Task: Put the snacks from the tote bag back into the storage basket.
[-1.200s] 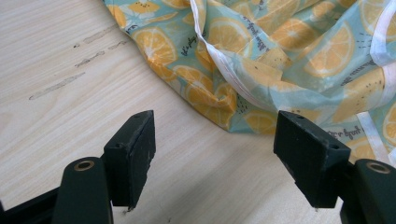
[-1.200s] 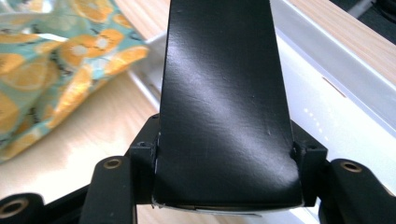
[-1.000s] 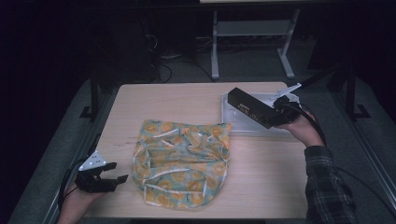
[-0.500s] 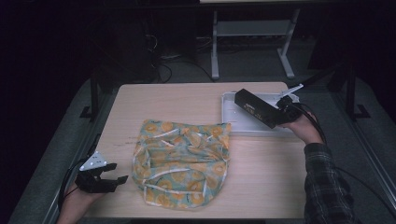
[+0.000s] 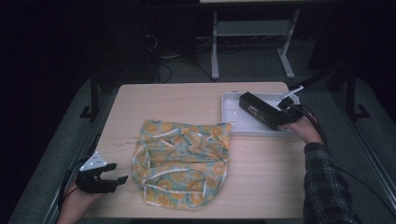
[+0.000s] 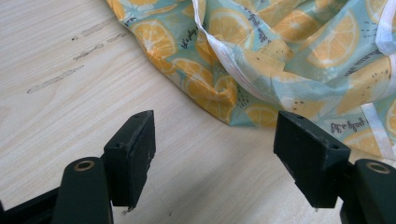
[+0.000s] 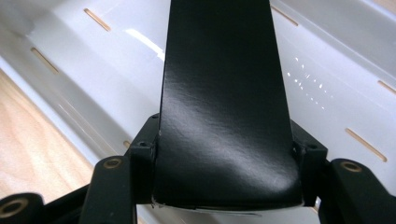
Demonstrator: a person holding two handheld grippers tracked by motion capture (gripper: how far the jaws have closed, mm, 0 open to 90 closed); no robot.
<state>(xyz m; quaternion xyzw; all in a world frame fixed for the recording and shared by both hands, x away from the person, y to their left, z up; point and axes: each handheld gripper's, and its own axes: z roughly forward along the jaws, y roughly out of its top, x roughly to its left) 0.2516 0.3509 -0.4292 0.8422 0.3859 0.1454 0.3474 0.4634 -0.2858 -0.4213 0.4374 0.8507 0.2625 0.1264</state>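
One long black box [image 5: 259,110], matte, clamped in right gripper [image 5: 280,116], lies over white tray [image 5: 233,105], pointing far-left. Left gripper [image 5: 112,179] jaws apart beside lemon-print cloth [image 5: 182,163].

L claw [image 5: 112,179] low, jaws wide apart; R claw [image 5: 275,122] clamped, forearm reaching fwd.

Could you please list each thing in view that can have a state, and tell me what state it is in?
Lemon-print cloth bag: lying crumpled and flat on the table, not gripped.
Black box: clamped in the right tool, held over the tray.
White tray: resting at the table's far right.
Left tool: open, nothing between its jaws, just short of the bag.
Right tool: shut on the black box.
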